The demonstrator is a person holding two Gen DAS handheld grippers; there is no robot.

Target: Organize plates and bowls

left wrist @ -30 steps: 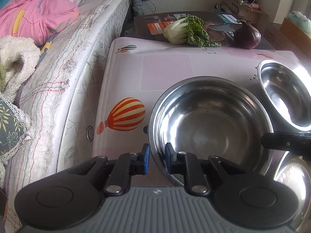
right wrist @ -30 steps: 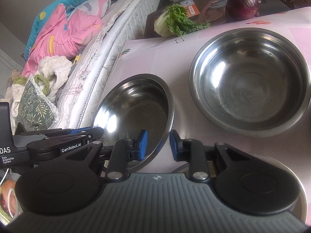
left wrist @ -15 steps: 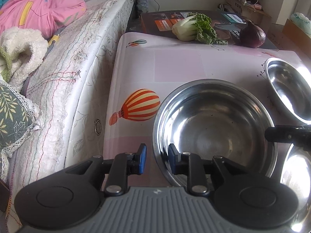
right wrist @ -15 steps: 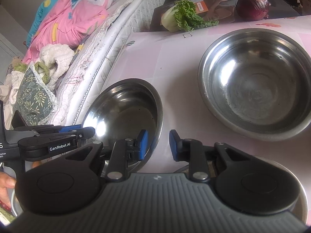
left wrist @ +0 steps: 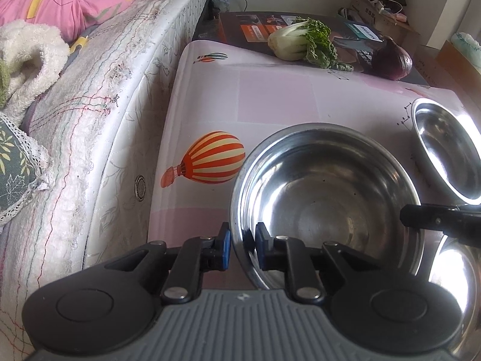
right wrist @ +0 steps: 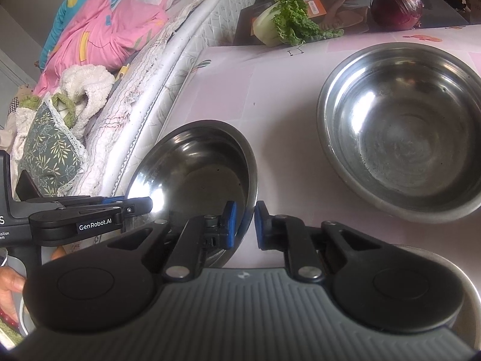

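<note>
Left gripper (left wrist: 243,249) pinches the near rim of the steel bowl (left wrist: 327,207); right gripper (right wrist: 245,225) grips its opposite rim, presumably to steady the tilted bowl. Larger bowl (right wrist: 402,129) sits at 2 o'clock on the table (right wrist: 270,90).

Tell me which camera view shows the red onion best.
The right wrist view: the red onion sits large and whole on the dark box, its skin clearly lit. The left wrist view also shows it whole beside the bok choy, but smaller and darker.
</note>
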